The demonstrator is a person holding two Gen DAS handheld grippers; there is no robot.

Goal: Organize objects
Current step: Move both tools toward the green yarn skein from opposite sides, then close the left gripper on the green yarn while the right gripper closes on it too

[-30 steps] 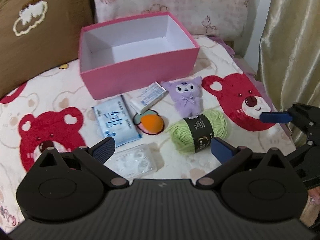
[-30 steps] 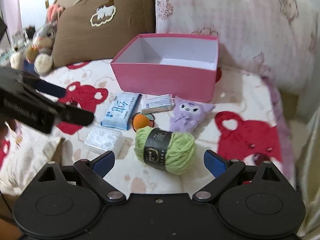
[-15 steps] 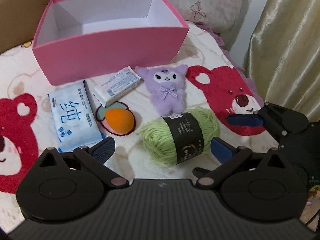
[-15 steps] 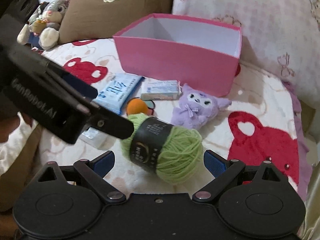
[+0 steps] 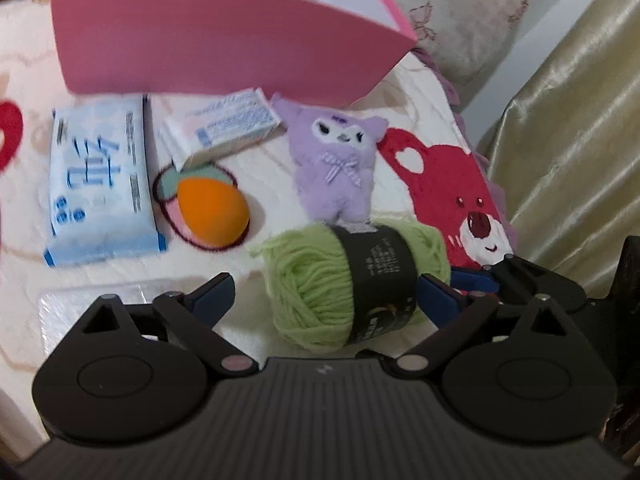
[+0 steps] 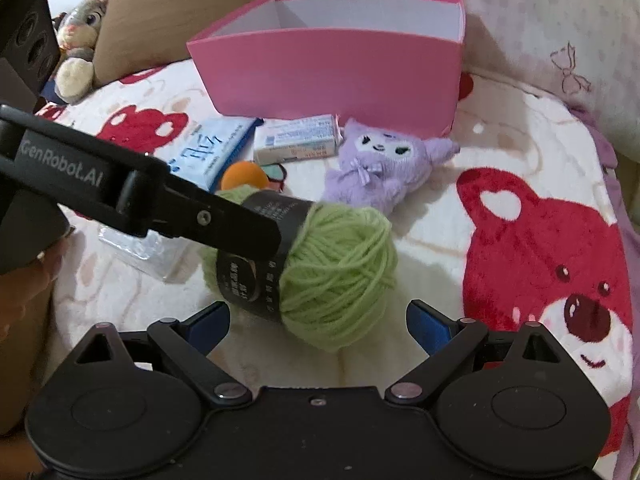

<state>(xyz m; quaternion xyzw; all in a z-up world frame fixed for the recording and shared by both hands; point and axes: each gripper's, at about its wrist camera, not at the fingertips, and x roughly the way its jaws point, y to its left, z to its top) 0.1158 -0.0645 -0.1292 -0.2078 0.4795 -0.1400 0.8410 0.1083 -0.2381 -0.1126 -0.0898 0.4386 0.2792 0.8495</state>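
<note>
Behind green yarn ball (image 5: pixel 320 288), purple plush (image 5: pixel 338 164), orange sponge (image 5: pixel 210 208), pink box (image 5: pixel 216 40)

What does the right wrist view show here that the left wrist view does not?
Only the right wrist view shows the grey plush rabbit, the brown cushion and the pink box's white inside. Only the left wrist view shows the gold satin curtain. Both show the green yarn ball with a black label, the purple plush toy, the blue tissue pack and the orange egg-shaped sponge.

a green yarn ball (image 5: pixel 320 280) is straddled by the closing left gripper (image 5: pixel 326 296), below a purple plush (image 5: pixel 340 168).
</note>
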